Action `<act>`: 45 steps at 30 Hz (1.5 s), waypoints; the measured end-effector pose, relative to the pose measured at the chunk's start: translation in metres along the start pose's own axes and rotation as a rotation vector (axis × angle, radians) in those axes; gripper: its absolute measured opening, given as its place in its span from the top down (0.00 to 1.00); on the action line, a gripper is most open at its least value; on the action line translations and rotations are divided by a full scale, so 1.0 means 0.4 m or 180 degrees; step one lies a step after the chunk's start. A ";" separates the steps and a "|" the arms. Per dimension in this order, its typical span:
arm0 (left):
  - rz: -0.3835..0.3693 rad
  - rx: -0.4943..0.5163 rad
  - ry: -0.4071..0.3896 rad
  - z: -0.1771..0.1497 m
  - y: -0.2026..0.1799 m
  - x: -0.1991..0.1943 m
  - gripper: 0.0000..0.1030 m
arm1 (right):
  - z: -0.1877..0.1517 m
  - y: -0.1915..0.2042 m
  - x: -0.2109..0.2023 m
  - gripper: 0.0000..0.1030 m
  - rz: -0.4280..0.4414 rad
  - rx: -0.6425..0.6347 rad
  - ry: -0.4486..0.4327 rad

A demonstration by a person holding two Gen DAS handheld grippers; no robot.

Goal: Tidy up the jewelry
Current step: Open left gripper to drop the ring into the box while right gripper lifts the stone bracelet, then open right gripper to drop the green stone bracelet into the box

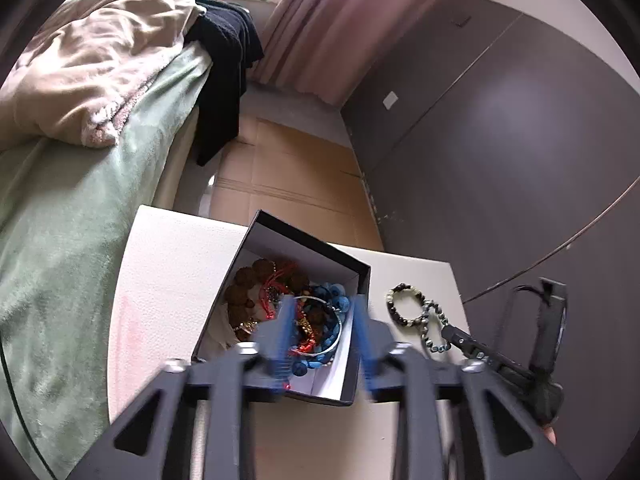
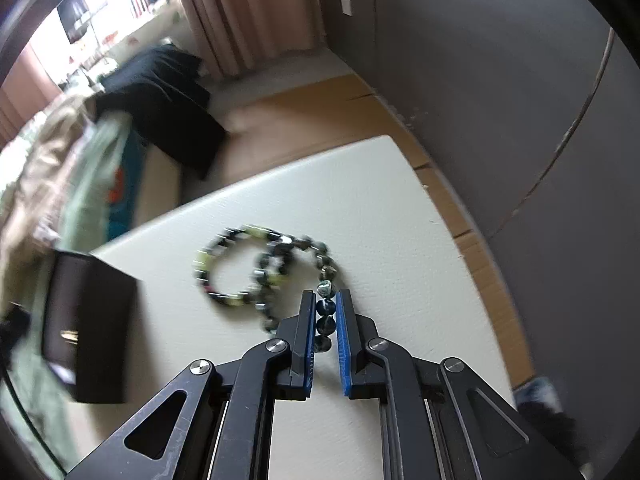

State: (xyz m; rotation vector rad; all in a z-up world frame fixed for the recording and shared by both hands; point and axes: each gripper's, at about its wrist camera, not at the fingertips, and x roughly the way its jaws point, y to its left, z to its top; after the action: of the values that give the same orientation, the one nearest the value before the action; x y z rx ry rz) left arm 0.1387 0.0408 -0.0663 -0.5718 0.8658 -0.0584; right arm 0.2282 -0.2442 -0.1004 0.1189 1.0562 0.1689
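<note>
The right tool (image 2: 323, 312) pinches the dark bead bracelet (image 2: 326, 316) on the desk (image 2: 400, 208); the left tool (image 1: 320, 320) (jaws apart, empty) hovers over the jewelry box (image 1: 360, 272).

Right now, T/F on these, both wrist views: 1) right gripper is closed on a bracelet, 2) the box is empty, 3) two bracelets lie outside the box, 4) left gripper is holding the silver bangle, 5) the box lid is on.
1) True. The right gripper is shut on the dark beaded bracelet.
2) False. The black box holds a pile of jewelry, including blue beads and a silver bangle.
3) True. The dark one and a green-and-black bracelet lie on the white table.
4) False. The left gripper is open above the box.
5) False. The box is open on top.
</note>
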 end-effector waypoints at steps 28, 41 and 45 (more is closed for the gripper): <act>0.0418 0.0022 -0.0261 0.031 0.074 -0.092 0.19 | -0.022 0.253 -0.159 0.89 0.1929 -0.0035 -0.0469; 0.0371 -0.0058 -0.0268 0.037 0.091 -0.100 0.18 | -0.018 0.243 -0.101 0.35 0.1346 -0.0032 -0.0292; 0.0356 0.0001 -0.0238 0.034 0.076 -0.090 0.18 | -0.008 0.191 -0.102 0.35 0.1139 0.0008 -0.0284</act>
State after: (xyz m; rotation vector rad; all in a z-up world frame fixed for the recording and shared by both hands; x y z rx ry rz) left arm 0.1196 0.0827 -0.0495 -0.5213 0.8235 0.0639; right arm 0.1995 -0.1774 -0.0535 0.3153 0.9395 0.4813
